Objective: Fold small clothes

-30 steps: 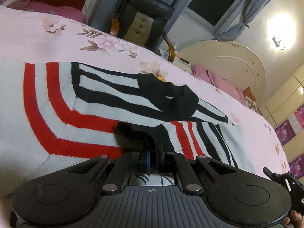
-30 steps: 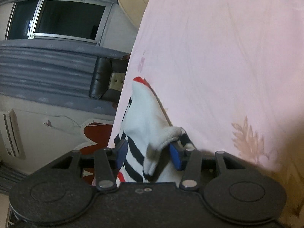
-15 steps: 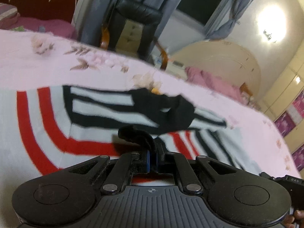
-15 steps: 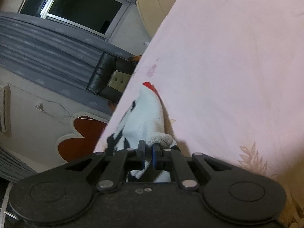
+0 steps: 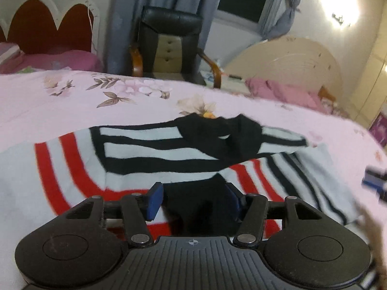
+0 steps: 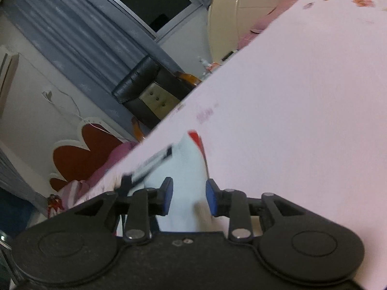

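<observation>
1. The sweater (image 5: 135, 159), striped white, red and black, is lying spread flat on the bed (image 5: 72, 101), over its pink floral sheet.
2. The left gripper (image 5: 193, 198) is hovering low over the sweater's near part, its blue-padded fingers (image 5: 154, 199) standing wide apart and gripping nothing; a black part of the knit is lying between them.
3. The right gripper (image 6: 188, 199) is sitting at the sweater's (image 6: 183, 169) white end, its fingers (image 6: 167, 197) standing apart with white fabric lying loosely between them, not pinched.
4. A black chair (image 5: 169, 46) is standing beyond the bed's far edge, in front of grey curtains (image 5: 135, 4).
</observation>
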